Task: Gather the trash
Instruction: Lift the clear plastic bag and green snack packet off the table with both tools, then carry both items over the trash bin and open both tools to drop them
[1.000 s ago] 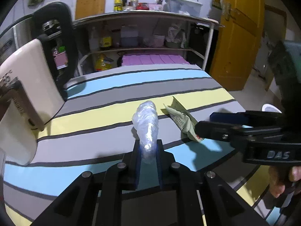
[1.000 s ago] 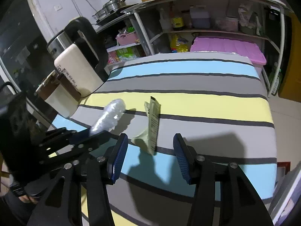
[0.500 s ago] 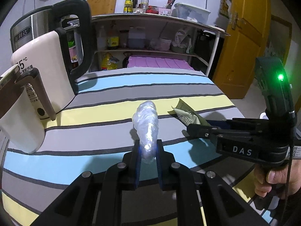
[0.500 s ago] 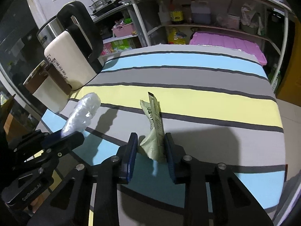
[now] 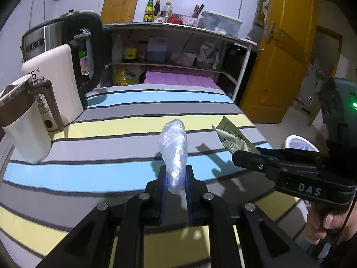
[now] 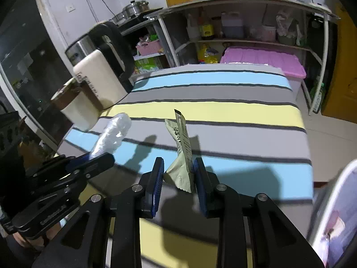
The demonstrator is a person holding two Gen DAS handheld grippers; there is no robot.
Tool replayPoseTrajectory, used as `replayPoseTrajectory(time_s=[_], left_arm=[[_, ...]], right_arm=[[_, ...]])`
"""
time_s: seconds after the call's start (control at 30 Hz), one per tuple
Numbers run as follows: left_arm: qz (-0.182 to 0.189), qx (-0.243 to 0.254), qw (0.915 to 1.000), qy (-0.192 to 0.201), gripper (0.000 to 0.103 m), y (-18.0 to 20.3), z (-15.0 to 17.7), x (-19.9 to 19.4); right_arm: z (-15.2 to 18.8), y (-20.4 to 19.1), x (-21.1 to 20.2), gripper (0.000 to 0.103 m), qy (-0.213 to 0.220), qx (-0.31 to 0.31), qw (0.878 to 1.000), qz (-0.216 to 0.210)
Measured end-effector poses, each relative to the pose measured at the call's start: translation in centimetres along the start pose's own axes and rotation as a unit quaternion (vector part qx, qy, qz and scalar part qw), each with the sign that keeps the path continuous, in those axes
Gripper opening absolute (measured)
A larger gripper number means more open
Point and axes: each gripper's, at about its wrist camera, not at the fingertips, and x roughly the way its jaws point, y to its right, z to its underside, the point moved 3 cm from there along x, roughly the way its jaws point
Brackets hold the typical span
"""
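Wrapper (image 6: 181, 154) now pinched: our right tongs (image 6: 178, 174) have just closed on it, lifting it clear of the striped surface (image 6: 234, 111). Left tongs (image 5: 175, 178) stay clamped on the plastic wad (image 5: 174, 147), also aloft. We judge both pieces ready for a bin.

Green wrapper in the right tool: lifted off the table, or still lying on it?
Lifted. The green wrapper stands clamped between the right tool's pads, and its shadow falls separately on the striped tablecloth below.

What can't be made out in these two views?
- White round-rimmed object, right wrist view: blurred and cut by the edge; can't identify it.
- Print on the pale green paper sachet: too small to read.
- Crumpled clear plastic wrap: its lower end hidden between the left gripper pads.
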Motion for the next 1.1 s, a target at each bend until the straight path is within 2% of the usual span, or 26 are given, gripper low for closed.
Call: replayPoseTrajectory(time_s=[0.37, 0.6, 0.83, 1.1], left_arm=[[0.015, -0.003, 0.9996, 0.025, 0.015, 4.7, 2.1, -4.8], [0.033, 0.013, 0.9988, 0.032, 0.015, 7.7, 3.3, -7.1], [0.048, 0.027, 0.998, 0.03, 0.015, 10.1, 4.0, -7.7], [0.072, 0.047, 0.9961, 0.017, 0.015, 13.2, 4.6, -6.7]], right_arm=[[4.4, -1.1, -7.1, 0.029, 0.033, -0.01, 0.999, 0.01], [6.5, -1.1, -10.4, 0.029, 0.049, -0.005, 0.999, 0.016], [7.9, -0.5, -12.5, 0.029, 0.061, 0.003, 0.998, 0.022], [9.2, 1.7, -14.3, 0.029, 0.07, 0.024, 0.996, 0.038]])
